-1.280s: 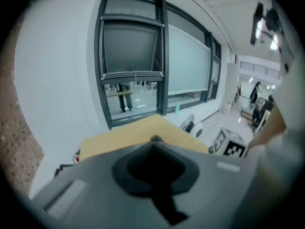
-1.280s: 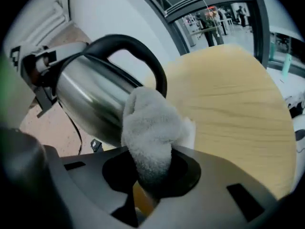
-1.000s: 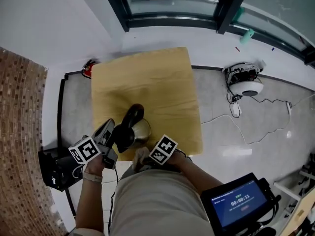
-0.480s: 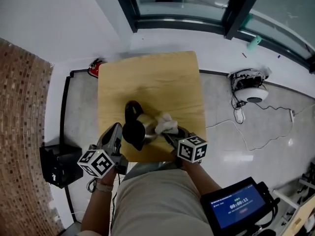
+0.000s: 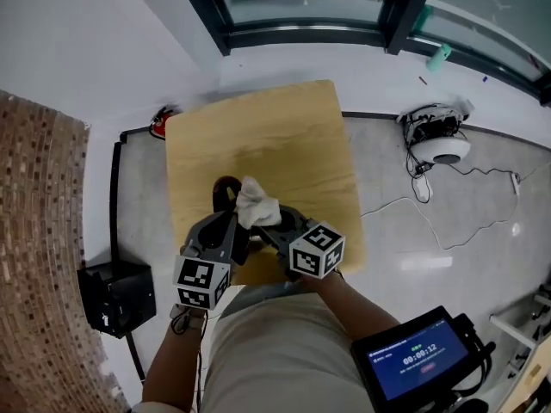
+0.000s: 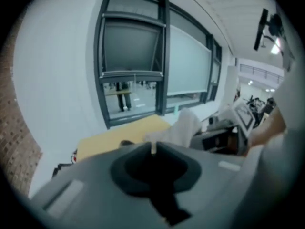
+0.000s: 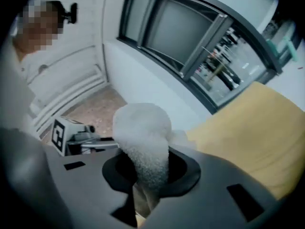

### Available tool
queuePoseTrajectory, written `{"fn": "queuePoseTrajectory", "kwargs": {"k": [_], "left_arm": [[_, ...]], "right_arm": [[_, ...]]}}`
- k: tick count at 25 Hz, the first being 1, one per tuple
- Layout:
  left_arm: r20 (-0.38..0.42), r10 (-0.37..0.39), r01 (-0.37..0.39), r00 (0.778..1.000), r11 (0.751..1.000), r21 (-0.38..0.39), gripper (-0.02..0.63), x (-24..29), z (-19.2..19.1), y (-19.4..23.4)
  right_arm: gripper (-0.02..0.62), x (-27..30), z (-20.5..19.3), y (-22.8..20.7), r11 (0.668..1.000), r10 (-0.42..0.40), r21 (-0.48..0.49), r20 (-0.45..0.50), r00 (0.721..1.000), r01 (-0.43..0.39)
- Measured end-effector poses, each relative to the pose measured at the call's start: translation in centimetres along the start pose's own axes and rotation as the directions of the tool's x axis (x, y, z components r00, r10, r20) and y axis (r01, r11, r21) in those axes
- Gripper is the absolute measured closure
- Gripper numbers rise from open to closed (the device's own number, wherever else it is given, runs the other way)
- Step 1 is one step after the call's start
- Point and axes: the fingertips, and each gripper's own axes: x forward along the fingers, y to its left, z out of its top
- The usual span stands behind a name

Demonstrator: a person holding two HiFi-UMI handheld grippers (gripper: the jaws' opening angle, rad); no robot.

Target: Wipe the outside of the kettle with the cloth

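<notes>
In the head view the kettle point(image 5: 225, 189) stands near the front of the yellow wooden table point(image 5: 275, 136). Only its black top and handle show; both grippers and the cloth cover the rest. My left gripper point(image 5: 231, 232) lies against the black handle, and in the left gripper view point(image 6: 153, 149) its jaws stand drawn together. My right gripper point(image 5: 267, 222) is shut on the white fluffy cloth point(image 5: 256, 203), which rests on top of the kettle. The cloth point(image 7: 143, 137) bulges out of the right jaws and also shows as cloth point(image 6: 183, 128) just beyond the left ones.
A black box point(image 5: 116, 295) sits on the floor at the table's left. A white round device point(image 5: 435, 144) with trailing cables lies at the right. A red object point(image 5: 159, 120) is by the table's far left corner. A dark window frame point(image 5: 301, 33) runs behind the table, and a brick wall point(image 5: 34, 256) stands at the left.
The right gripper has carried the cloth from the kettle's right side up and left onto its top. The left gripper has closed in beside it over the kettle.
</notes>
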Motion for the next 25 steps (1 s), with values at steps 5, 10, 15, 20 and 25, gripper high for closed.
{"fn": "queuePoseTrajectory", "kwargs": {"k": [5,10,15,20,25], "left_arm": [[0.002,0.001,-0.001,1.000,1.000,0.004,0.577,0.1,0.2,-0.3],[0.012,0.015,-0.015,1.000,1.000,0.015,0.575,0.0,-0.1,-0.1],[0.013,0.023,-0.024,1.000,1.000,0.011,0.575,0.1,0.5,-0.5],[0.018,0.034,-0.035,0.999,0.999,0.016,0.575,0.0,-0.2,0.2],[0.013,0.033,-0.033,0.999,0.999,0.010,0.575,0.4,0.3,-0.1]], "right_arm": [[0.514,-1.8,-8.4,-11.2,0.868,-0.332,0.320,-0.195,0.923,0.379],[0.514,-2.0,-0.8,1.6,1.000,-0.008,0.021,0.077,0.997,0.006],[0.514,-4.4,-9.0,-7.6,0.894,-0.281,0.299,-0.208,0.937,0.334],[0.514,-4.3,-6.5,-0.8,0.995,-0.077,0.056,-0.058,0.995,0.080],[0.514,-4.8,-8.1,-3.1,0.980,-0.143,0.098,-0.252,0.957,0.173]]}}
